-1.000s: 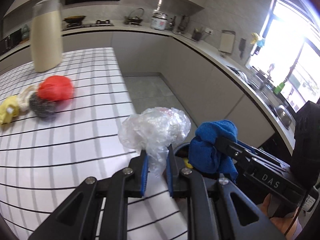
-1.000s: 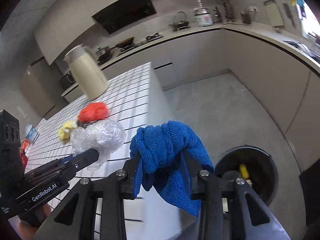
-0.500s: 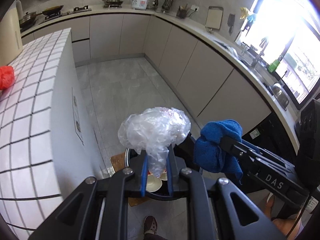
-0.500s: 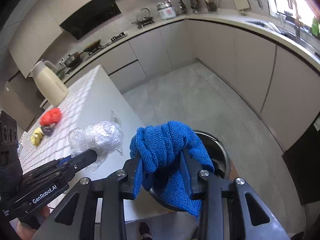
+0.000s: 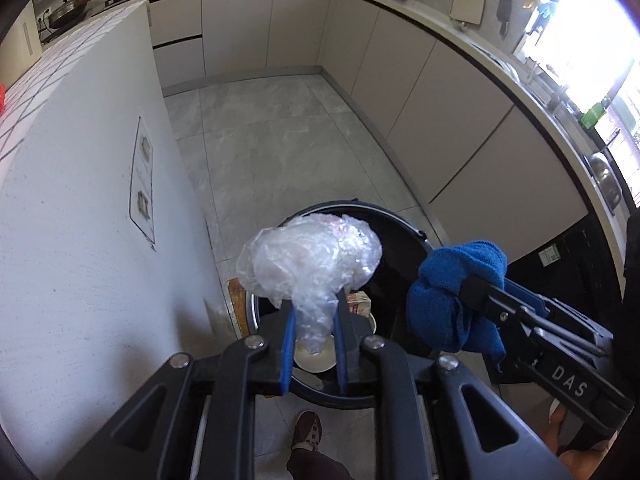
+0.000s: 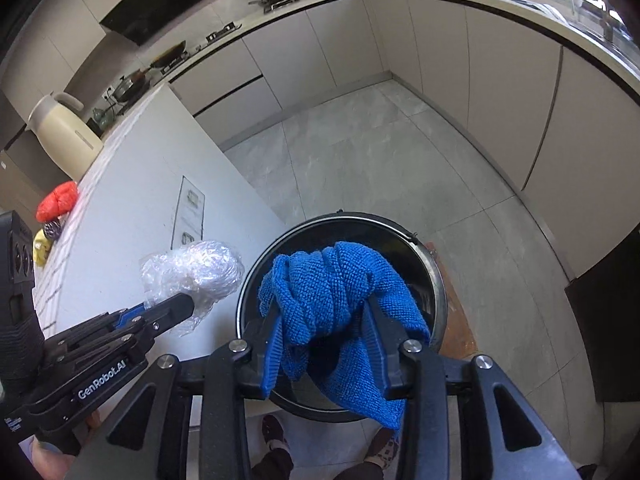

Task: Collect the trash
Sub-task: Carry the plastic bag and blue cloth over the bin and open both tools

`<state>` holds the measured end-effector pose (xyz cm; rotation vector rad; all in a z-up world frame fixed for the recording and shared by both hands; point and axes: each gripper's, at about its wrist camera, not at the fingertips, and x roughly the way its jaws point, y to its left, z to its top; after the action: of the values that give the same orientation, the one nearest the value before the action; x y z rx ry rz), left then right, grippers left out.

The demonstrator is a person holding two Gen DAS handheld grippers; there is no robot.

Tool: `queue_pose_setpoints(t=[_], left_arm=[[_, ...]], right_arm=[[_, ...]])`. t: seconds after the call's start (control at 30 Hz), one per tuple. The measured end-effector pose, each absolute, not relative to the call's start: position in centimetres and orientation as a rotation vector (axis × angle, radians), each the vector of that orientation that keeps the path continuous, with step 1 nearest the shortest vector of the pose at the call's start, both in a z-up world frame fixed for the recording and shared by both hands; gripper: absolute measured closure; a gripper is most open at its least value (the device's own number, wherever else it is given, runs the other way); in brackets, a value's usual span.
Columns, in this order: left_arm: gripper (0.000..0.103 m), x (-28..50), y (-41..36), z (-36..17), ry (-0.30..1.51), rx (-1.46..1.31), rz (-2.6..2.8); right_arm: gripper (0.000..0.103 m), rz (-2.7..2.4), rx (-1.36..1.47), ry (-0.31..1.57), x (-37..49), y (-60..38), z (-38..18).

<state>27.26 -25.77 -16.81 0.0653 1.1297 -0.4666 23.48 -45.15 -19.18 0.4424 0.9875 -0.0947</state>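
Note:
My left gripper (image 5: 313,314) is shut on a crumpled clear plastic bag (image 5: 310,264) and holds it over the left side of a round black trash bin (image 5: 404,226) on the floor. My right gripper (image 6: 322,320) is shut on a bunched blue cloth (image 6: 332,284) and holds it above the same bin (image 6: 434,272). The cloth also shows in the left wrist view (image 5: 452,300), and the bag shows in the right wrist view (image 6: 196,272). Paper scraps and a pale dish (image 5: 316,356) lie inside the bin.
The white side wall of the tiled island (image 5: 80,220) stands close on the left. On its top lie a red ball (image 6: 58,200), a yellow item (image 6: 42,246) and a cream jug (image 6: 64,136). Grey floor (image 5: 280,140) and cabinets lie beyond. My feet (image 5: 306,430) are below.
Both grippers have swung off the island top and down toward the floor; they now hang over the trash bin. Each still holds its item.

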Motion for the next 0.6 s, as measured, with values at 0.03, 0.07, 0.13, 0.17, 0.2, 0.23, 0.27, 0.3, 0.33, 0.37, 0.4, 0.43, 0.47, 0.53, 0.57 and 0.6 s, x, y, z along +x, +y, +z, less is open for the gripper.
queue_pose_setpoints(t=[0.03,0.07,0.13,0.17,0.2,0.23,0.27,0.3,0.33,0.37,0.4,0.43,0.47,0.53,0.57,0.6], left_arm=[[0.085,27.4,-26.0,-17.1,1.138,0.065,-0.460],[0.085,27.5,-26.2,-17.5,1.148,0.065,-0.452],[0.081,27.7,-26.4,-18.1,1.163,0.060,-0.447],[0.078,27.8,-26.5,-18.3,1.171,0.059,-0.447],[0.073,28.0,-26.5,-18.4,1.177,0.064,-0.443],[0.068,28.2,-26.7,-18.6,1.182,0.070,-0.431],[0.059,28.4,-26.9,-18.6,1.185,0.069,-0.423],[0.054,28.5,-26.8,-18.4,1.185,0.064,-0.414],[0.053,28.5,-26.7,-18.0,1.180,0.058,-0.410],[0.050,28.4,-26.6,-17.6,1.171,0.050,-0.410],[0.047,28.3,-26.6,-17.1,1.159,0.046,-0.412],[0.046,28.2,-26.5,-16.6,1.145,0.049,-0.411],[0.046,27.9,-26.4,-15.9,1.129,0.053,-0.412],[0.046,27.6,-26.0,-14.6,1.106,0.049,-0.419],[0.046,27.4,-25.7,-14.0,1.096,0.040,-0.422],[0.046,27.2,-25.3,-13.5,1.086,0.036,-0.422]], right_arm=[[0.060,-0.096,0.437,0.993,23.8,-45.0,-19.4],[0.060,-0.095,0.433,0.999,24.0,-45.2,-19.7],[0.058,-0.089,0.431,1.013,24.2,-45.3,-20.2],[0.057,-0.092,0.424,1.023,24.4,-45.4,-20.5],[0.055,-0.093,0.423,1.024,24.5,-45.5,-20.7],[0.054,-0.095,0.423,1.022,24.4,-45.6,-20.8],[0.054,-0.103,0.424,1.018,24.3,-45.8,-20.7],[0.054,-0.109,0.427,1.012,24.2,-46.0,-20.6],[0.054,-0.113,0.432,1.005,24.3,-46.0,-20.4],[0.054,-0.114,0.437,0.997,24.2,-46.2,-20.2],[0.054,-0.114,0.437,0.991,24.1,-46.2,-19.9],[0.054,-0.118,0.433,0.981,23.9,-46.3,-19.4],[0.054,-0.123,0.431,0.973,23.8,-46.3,-19.2],[0.054,-0.125,0.437,0.956,23.6,-46.3,-18.3],[0.054,-0.127,0.440,0.948,23.5,-46.2,-18.0],[0.054,-0.128,0.441,0.937,23.4,-46.1,-17.4]])
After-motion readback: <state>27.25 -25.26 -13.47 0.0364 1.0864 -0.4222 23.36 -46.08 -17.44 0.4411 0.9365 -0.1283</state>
